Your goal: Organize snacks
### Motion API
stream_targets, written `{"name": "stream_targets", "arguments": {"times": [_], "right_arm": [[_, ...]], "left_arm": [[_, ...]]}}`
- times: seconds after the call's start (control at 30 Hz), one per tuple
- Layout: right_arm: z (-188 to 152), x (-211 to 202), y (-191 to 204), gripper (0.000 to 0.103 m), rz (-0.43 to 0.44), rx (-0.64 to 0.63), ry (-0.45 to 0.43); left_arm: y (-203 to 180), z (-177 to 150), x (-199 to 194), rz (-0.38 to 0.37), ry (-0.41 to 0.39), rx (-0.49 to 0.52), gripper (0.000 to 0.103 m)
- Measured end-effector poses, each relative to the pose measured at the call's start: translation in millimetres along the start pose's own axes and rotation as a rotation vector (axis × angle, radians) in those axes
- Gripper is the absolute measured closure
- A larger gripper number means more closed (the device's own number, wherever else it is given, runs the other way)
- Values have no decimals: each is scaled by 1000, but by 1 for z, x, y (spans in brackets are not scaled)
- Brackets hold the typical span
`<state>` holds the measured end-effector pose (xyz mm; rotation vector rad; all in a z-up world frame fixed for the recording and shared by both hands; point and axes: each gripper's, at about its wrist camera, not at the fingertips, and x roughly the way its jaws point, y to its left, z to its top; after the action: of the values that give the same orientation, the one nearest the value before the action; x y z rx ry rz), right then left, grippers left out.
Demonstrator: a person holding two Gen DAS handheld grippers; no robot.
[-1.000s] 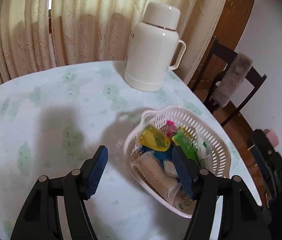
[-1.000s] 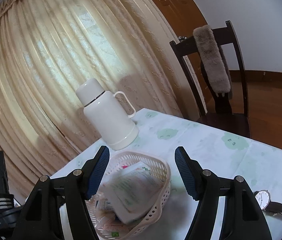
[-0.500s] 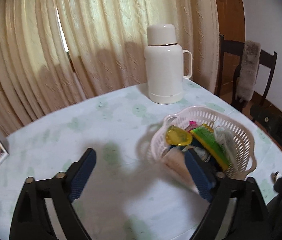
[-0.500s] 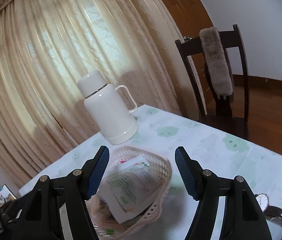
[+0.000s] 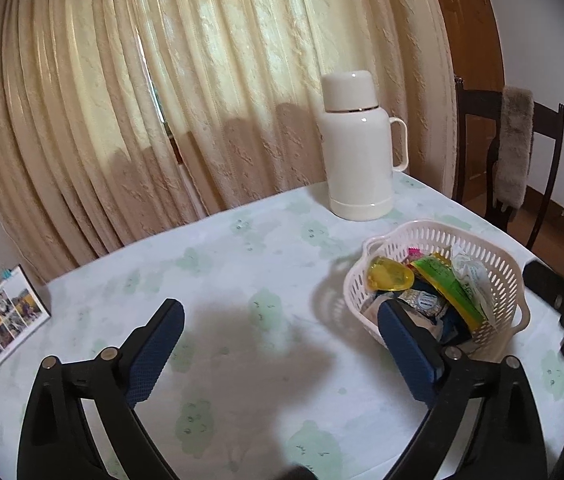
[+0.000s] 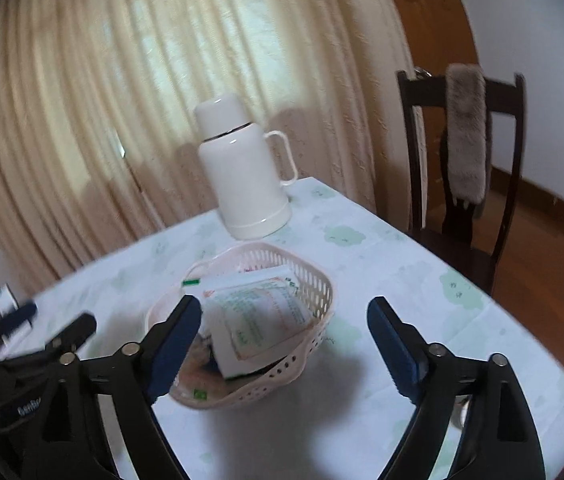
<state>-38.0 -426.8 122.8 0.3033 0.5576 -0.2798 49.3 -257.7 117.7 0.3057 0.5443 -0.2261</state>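
Snacks (image 5: 437, 284) in basket (image 5: 501, 272), packet print illegible

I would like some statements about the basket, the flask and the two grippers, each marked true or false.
1. The snacks lie in the white basket. True.
2. The cream flask lies on its side. False: it stands upright.
3. The left gripper holds a snack. False: its jaws are opening, nothing between them.
4. A yellow snack is in the basket. True.
5. The right gripper is shut. False: its jaws are opening, empty.
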Motion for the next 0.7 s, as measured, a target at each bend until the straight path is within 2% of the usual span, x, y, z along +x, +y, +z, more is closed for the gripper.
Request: {"name": "stream_targets", "arguments": {"times": [0.13,0.3,0.4,0.7], "right_arm": [[-5,-2,21,13,-80,-124,3],[-11,0,36,13,-96,-203,12],[-13,3,39,13,-127,-233,17],[-13,4,38,13,-106,-237,29]], "left_arm": [[2,1,-5,3,-18,3,0],[-1,1,-7,46,-32,38,0],[0,1,-5,64,-30,43,0],[-1,0,-5,64,-33,56,0]]}}
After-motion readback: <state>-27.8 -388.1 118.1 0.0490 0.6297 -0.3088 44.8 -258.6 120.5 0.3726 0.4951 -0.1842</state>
